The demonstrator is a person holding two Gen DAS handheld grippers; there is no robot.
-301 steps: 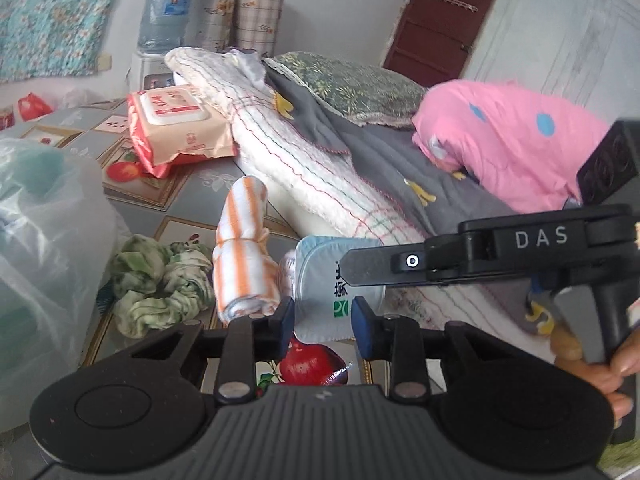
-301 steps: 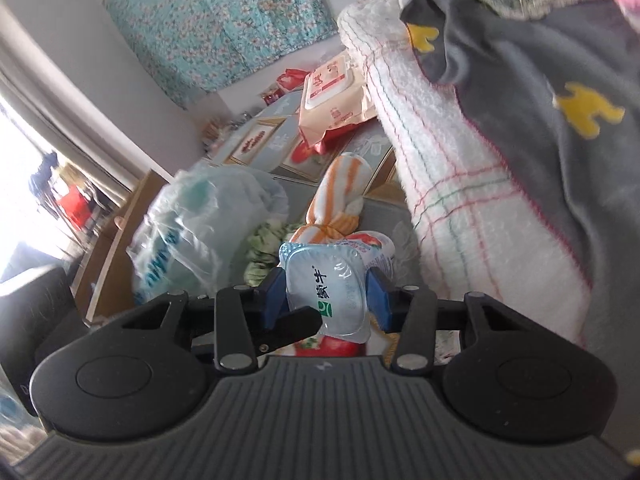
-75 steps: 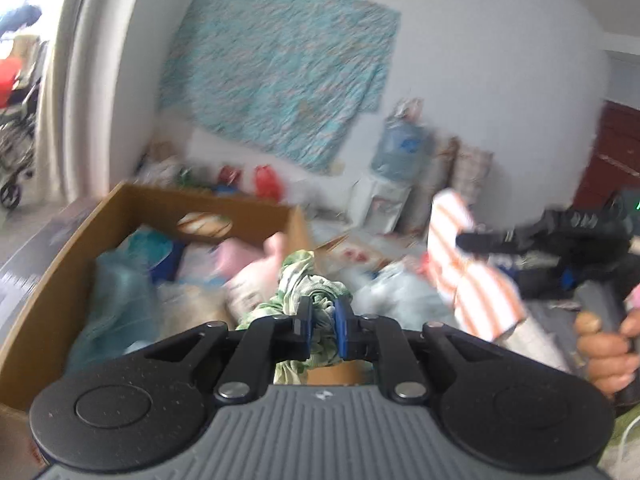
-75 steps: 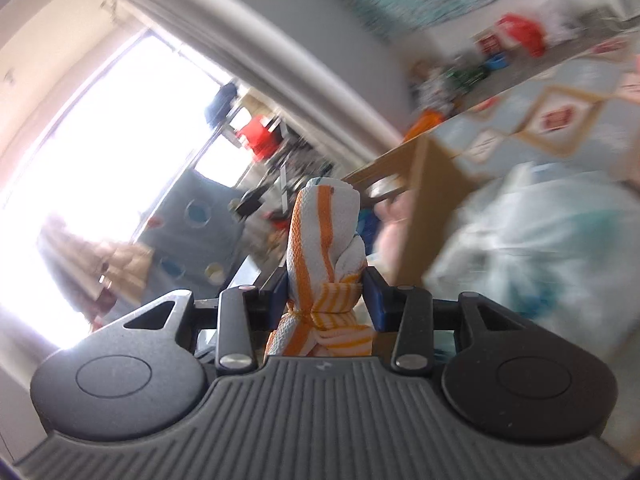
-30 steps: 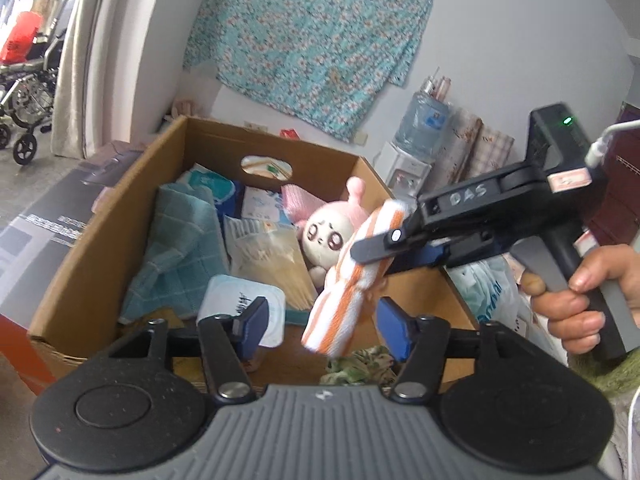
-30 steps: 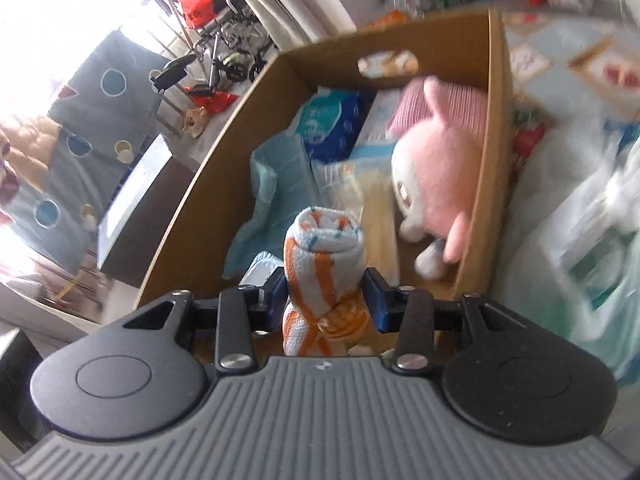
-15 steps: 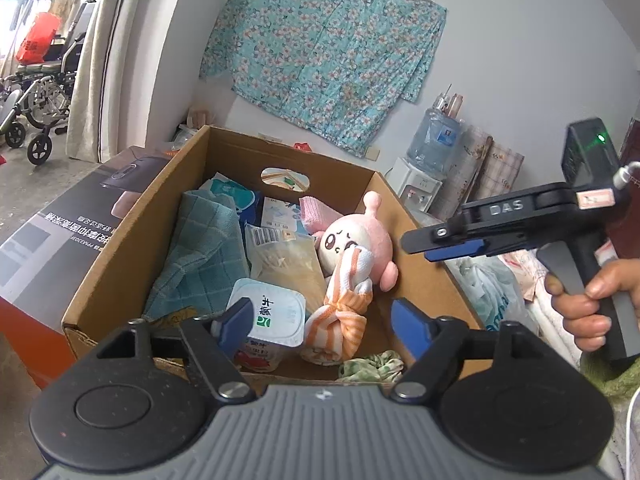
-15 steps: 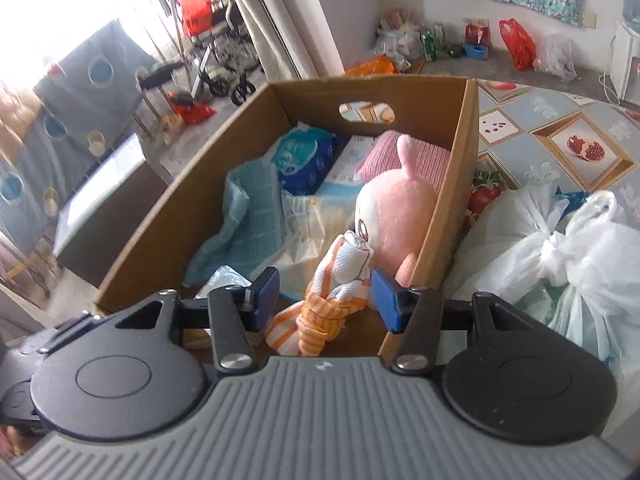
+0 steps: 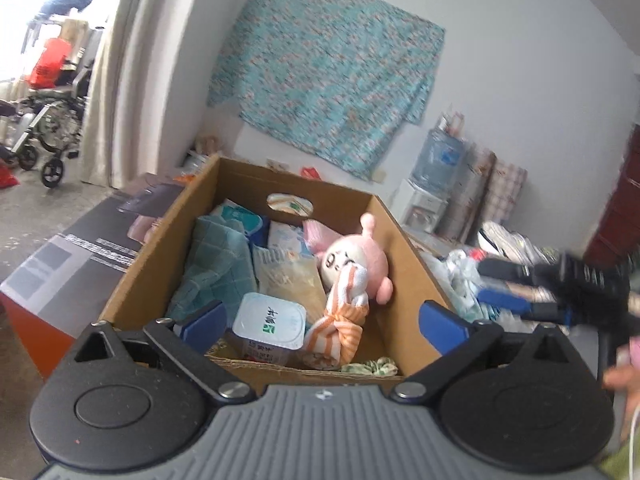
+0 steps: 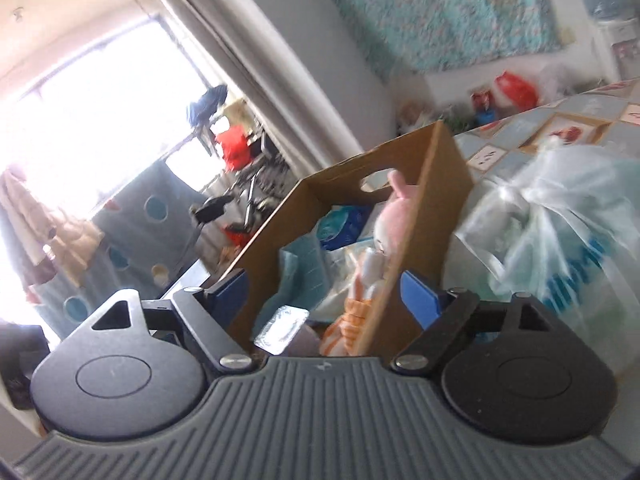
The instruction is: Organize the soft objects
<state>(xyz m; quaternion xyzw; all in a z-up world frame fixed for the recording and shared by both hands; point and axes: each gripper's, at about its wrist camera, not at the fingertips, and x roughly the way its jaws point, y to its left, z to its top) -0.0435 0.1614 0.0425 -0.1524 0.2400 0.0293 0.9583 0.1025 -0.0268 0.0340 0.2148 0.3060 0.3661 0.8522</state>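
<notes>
My orange-striped rolled towel (image 9: 340,320) has dropped into the brown cardboard box (image 9: 404,248) beside the pink plush toy (image 9: 360,260), and both my left gripper (image 9: 320,322) and right gripper (image 10: 322,294) are opening empty, with the knotted clear plastic bag (image 10: 560,240) right of the box seemingly left.

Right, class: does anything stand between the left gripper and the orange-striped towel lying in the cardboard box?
Only the cardboard box, whose near wall stands low before the orange-striped towel; above it the way looks open. The yogurt cup sits beside the towel, not before it. The left gripper is opening its jaws, holding nothing.
</notes>
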